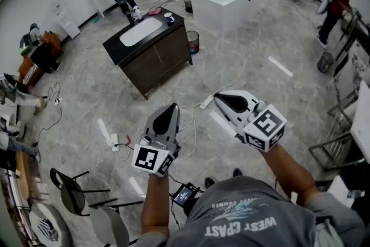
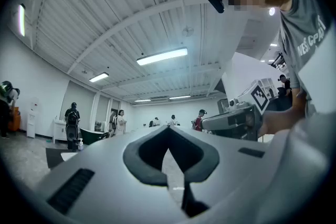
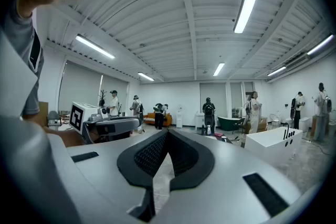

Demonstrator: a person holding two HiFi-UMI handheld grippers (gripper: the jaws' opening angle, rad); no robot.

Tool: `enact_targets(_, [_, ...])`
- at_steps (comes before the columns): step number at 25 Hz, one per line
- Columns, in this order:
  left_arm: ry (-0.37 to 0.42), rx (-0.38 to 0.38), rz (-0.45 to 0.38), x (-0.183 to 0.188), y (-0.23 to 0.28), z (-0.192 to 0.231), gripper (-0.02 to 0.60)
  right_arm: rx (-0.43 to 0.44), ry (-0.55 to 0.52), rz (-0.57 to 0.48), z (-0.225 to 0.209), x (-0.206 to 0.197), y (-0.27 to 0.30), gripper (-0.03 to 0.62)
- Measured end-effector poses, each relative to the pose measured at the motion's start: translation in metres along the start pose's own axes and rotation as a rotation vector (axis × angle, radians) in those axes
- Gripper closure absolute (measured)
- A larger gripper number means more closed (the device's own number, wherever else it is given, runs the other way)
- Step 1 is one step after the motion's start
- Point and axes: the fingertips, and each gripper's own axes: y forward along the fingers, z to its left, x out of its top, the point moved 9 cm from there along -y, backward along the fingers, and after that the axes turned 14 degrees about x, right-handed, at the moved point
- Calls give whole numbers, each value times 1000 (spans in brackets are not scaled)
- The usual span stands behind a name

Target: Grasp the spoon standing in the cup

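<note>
Evidently unready: left gripper (image 1: 167,111) and right gripper (image 1: 223,99) hang near the body, both pinched together empty, because the cup (image 1: 168,18) sits far off on the counter (image 1: 156,61).

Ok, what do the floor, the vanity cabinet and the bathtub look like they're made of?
Floor: grey veined stone or stone-look tile, with a mild sheen. Vanity cabinet: dark brown wood or veneer, matte, judging by the panelled doors. Bathtub: smooth white, evenly bright, likely acrylic or ceramic; cannot tell which.
</note>
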Motion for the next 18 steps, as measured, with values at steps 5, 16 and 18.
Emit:
enact_targets(5, [0, -3, 0, 1, 0, 2, 580, -4, 3, 0, -1, 2, 2, 563])
enact_targets(16, [-7, -7, 9, -7, 2, 7, 580, -1, 47, -31, -6, -3, 6, 562])
enact_targets(18, [-10, -13, 5, -8, 2, 10, 580, -9, 47, -30, -6, -3, 8, 562])
